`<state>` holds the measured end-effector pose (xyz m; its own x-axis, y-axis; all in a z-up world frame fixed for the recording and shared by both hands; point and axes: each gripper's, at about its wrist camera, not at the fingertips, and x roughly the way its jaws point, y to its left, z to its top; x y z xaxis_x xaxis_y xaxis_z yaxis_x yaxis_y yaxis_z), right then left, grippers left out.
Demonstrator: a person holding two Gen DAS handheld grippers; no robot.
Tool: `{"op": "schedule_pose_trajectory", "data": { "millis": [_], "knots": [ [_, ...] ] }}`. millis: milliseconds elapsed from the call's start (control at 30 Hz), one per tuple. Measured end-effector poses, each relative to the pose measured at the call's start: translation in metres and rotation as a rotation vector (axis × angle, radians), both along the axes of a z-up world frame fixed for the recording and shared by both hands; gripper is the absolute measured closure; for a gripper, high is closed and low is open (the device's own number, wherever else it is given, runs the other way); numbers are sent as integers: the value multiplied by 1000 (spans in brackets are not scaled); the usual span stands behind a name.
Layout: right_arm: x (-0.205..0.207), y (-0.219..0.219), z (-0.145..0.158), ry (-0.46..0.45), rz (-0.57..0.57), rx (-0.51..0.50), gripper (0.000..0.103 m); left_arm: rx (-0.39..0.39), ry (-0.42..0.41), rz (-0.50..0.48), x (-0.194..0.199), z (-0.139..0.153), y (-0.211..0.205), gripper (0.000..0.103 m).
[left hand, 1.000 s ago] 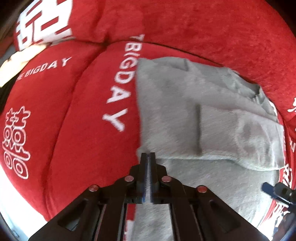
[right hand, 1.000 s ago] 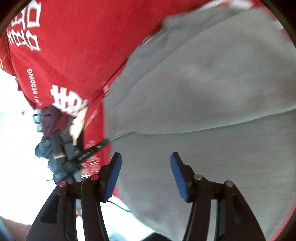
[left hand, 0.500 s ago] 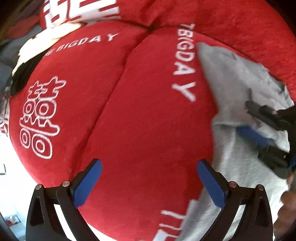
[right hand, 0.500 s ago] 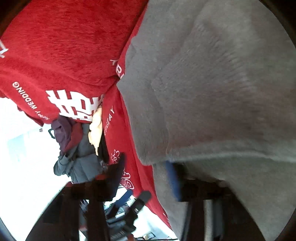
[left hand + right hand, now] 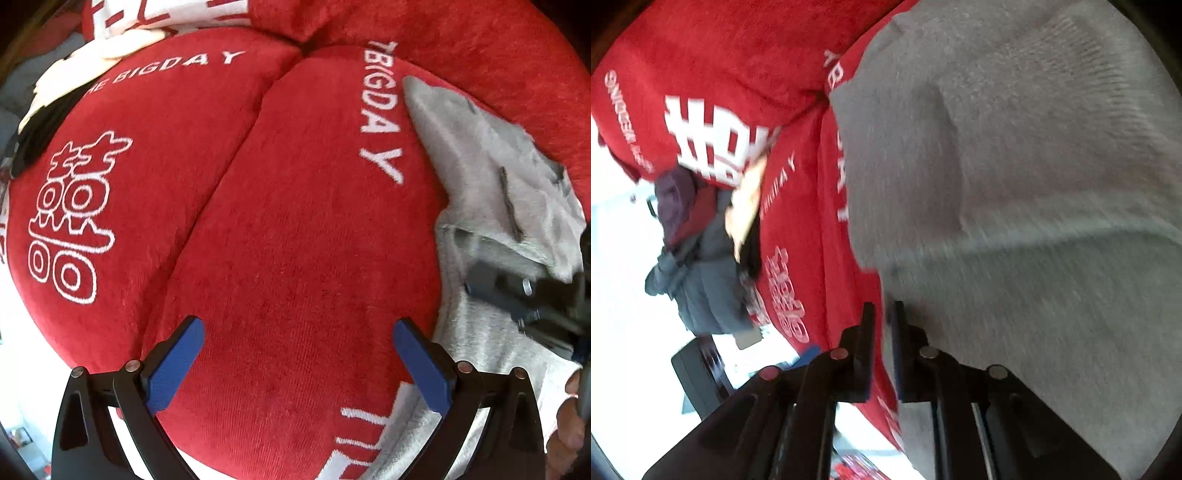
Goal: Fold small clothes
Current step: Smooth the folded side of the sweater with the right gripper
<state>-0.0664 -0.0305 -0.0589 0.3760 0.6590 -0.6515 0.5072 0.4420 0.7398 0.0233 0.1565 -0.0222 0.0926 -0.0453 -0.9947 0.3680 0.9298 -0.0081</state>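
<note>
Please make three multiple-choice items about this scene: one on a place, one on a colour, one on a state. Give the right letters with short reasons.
1. In the left wrist view, where does the grey garment lie on the red cushion?
A. at the right side
B. on the big white symbol
C. on the middle seam

2. What colour is the lettering?
A. black
B. white
C. yellow

3. How do the left tongs stand?
A. shut on cloth
B. shut, empty
C. wide open, empty

Answers:
1. A: the garment lies right of the "BIGDAY" text.
2. B: the letters show white on red.
3. C: only bare red fabric shows between the pads.
</note>
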Motion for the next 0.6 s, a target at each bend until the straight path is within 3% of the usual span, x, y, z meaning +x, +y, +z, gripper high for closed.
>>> {"op": "schedule_pose_trajectory", "data": {
  "millis": [67, 100, 233, 500, 600],
  "knots": [
    [-14, -6, 13, 9, 35, -56, 43, -8, -8, -15, -2, 7, -3, 0],
    [-22, -11, 19, 9, 36, -75, 40, -12, -8, -22, -2, 10, -4, 0],
    [-64, -39, 37, 21, 16, -108, 40, -16, -2, -45, 2, 17, -17, 0],
    [-141, -94, 54, 88, -70, -196, 40, -37, -1, -127, -30, 33, -66, 0],
    [-165, -120, 67, 92, -116, -279, 40, -52, 4, -146, -45, 37, -87, 0]
  ]
}}
